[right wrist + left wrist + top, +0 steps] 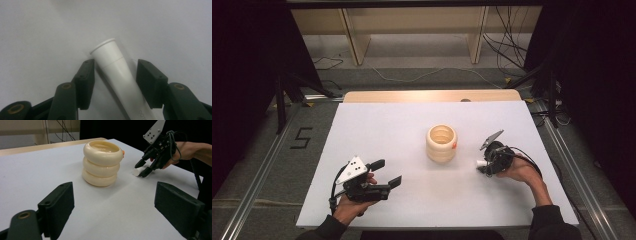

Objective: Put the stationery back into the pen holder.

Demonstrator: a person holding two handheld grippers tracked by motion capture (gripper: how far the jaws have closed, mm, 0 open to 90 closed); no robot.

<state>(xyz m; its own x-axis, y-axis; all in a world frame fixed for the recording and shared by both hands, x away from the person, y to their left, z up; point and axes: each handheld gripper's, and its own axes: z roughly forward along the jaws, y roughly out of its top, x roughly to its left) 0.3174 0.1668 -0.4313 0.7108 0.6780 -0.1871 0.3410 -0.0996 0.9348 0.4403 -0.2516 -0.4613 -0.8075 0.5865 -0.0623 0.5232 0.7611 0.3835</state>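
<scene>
A white plastic tube [112, 65] lies flat on the white board [387, 125], right of a cream ribbed container [441, 143] built like three stacked rings. My right gripper [115, 62] points down at the tube [481, 163] with one jaw on each side. The left pad sits right at the tube's side and a narrow gap shows at the right pad. From the left gripper view, the right gripper [143, 169] straddles the tube [136, 171] beside the container [102, 162]. My left gripper [387, 172] rests open near the front left, nothing between its jaws [112, 192].
A small orange thing [123, 152] peeks from behind the container's right side. A wooden table edge [432, 96] runs along the board's far side. Dark floor with rails surrounds the board, and shelving legs and cables stand beyond.
</scene>
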